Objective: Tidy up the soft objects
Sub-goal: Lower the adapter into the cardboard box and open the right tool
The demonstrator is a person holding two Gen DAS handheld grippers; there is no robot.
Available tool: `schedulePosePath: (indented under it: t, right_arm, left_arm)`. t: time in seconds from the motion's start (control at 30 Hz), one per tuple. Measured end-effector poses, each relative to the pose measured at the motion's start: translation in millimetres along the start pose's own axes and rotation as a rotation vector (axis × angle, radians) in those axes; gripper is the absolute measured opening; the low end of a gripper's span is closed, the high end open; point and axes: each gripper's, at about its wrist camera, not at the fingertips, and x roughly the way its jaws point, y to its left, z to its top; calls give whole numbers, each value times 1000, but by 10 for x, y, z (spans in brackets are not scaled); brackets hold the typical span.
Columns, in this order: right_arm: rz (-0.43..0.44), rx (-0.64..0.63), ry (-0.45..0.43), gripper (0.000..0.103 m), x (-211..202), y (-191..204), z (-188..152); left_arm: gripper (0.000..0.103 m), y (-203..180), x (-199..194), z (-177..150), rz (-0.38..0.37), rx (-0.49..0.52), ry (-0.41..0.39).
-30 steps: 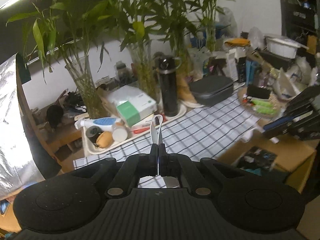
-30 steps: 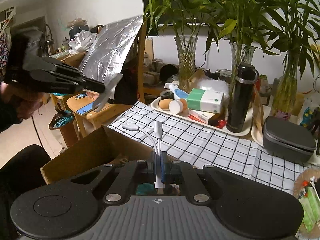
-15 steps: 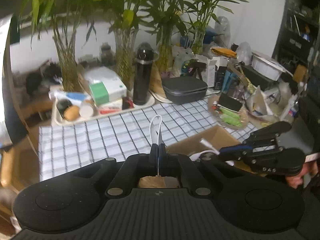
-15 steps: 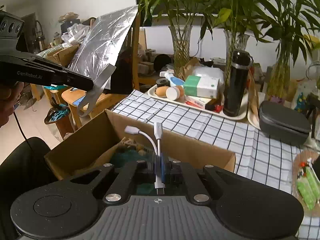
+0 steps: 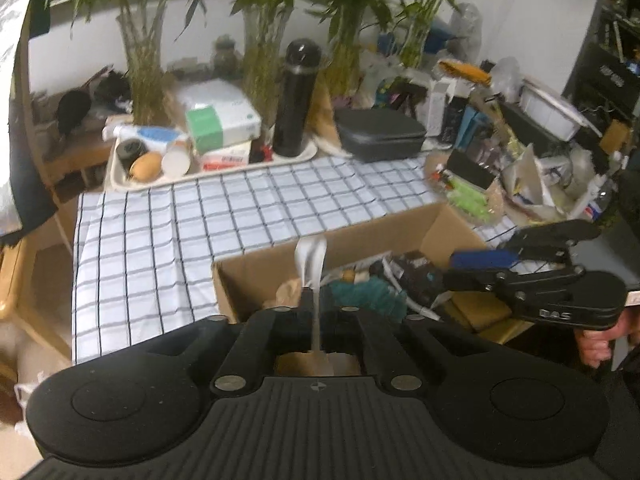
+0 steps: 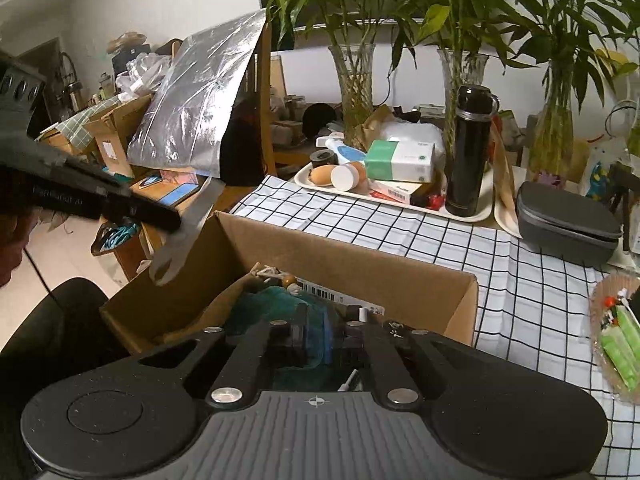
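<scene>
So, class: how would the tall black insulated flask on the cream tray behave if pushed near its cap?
The tall black insulated flask is narrow and upright, so it would probably tip rather than slide. Once down, its round body would likely roll across the cream tray.

Surface cloth [image 5: 168, 220]: white, thin black grid. Cardboard box [image 6: 360, 264]: plain brown. Fuzzy item inside box [image 6: 272, 304]: teal. Flask [image 6: 470, 148]: black. Carton on tray [image 6: 400, 160]: green and white. Zip case [image 5: 380, 136]: dark grey. Loop strip in left fingers [image 5: 312, 260]: pale grey.
</scene>
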Motion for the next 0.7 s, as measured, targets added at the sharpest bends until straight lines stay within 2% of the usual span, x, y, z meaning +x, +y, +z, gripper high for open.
schedulePosePath:
  t: [0.03, 0.07, 0.1, 0.17, 0.2, 0.27, 0.57, 0.63, 0.67, 0.7]
  right_arm:
    - [-4, 0, -4, 41, -5, 2, -2]
    - [-17, -1, -14, 71, -16, 10, -7]
    - [-33, -4, -26, 91, -34, 24, -16]
    - [-43, -15, -47, 100, -69, 58, -21]
    - [-46, -10, -52, 103, -78, 71, -29]
    - [-66, 0, -43, 103, -69, 95, -55]
    - [-175, -16, -9, 103, -95, 265, -212]
    - [-203, -14, -6, 103, -114, 291, -249]
    - [-215, -10, -7, 103, -130, 302, -267]
    - [-225, -7, -8, 103, -144, 312, -282]
  left_arm:
    - [25, 8, 7, -20, 3, -6, 5]
    - [41, 9, -1, -43, 9, -12, 3]
    - [51, 9, -17, -71, 15, -15, -6]
    - [59, -7, -47, -112, 28, -6, -24]
    - [65, -16, -56, -128, 39, -1, -27]
    - [71, -30, -80, -164, 65, -6, -35]
    - [86, -57, -209, -328, 134, -61, -110]
    - [95, -72, -229, -371, 146, -76, -119]
    - [103, -81, -237, -389, 150, -82, -125]
    - [103, -93, -244, -409, 156, -86, -126]
